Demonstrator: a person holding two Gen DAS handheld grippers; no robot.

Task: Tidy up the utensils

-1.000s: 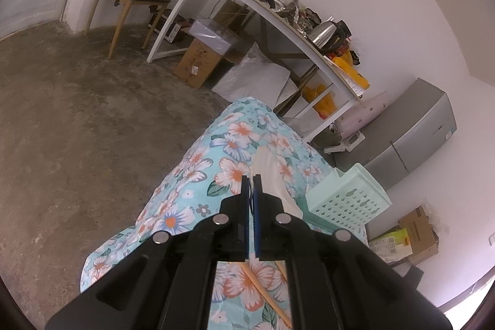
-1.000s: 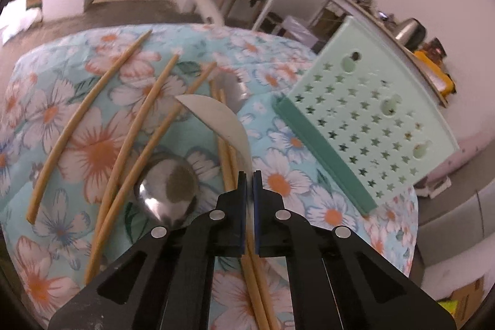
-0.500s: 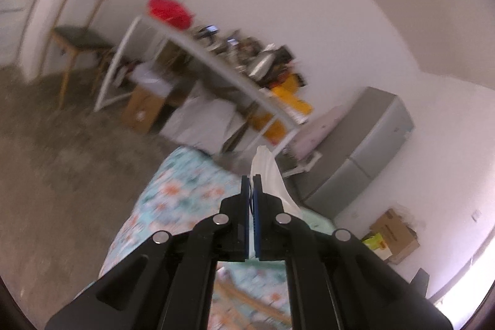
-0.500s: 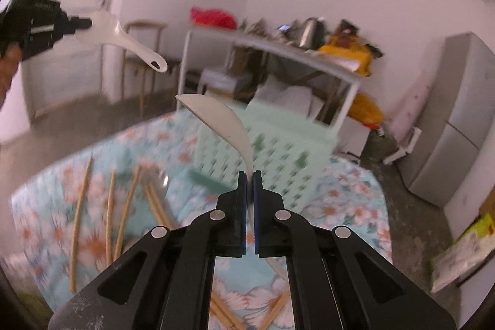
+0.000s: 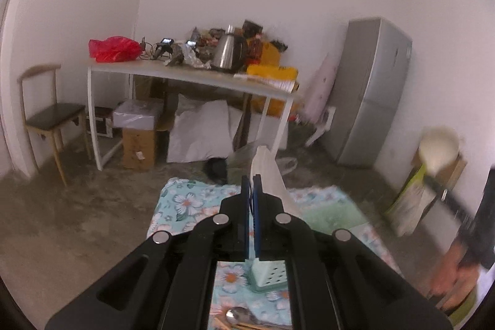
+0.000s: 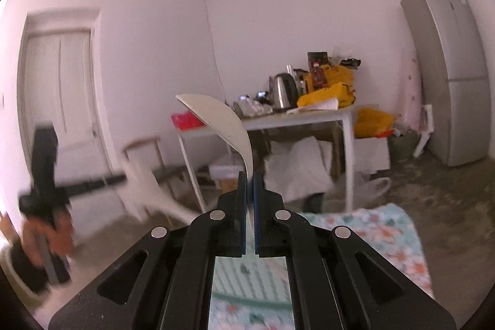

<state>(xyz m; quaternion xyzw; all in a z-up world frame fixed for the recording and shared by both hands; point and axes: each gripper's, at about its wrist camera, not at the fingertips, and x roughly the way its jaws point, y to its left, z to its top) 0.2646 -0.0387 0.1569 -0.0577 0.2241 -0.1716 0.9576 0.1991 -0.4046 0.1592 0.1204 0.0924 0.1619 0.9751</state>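
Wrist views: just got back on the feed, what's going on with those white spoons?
A person holds a tool in each hand, and each is shut on a white spoon. The left tool grips its white spoon by the handle; the right tool holds the other white spoon bowl-up. Both are in the air above the floral cloth, with the green basket below. A metal spoon lies on the cloth.

Glossy white plastic spoon (image 6: pixel 216 119)

Soft daylight, fisheye warp, seemingly motion-blurred edges
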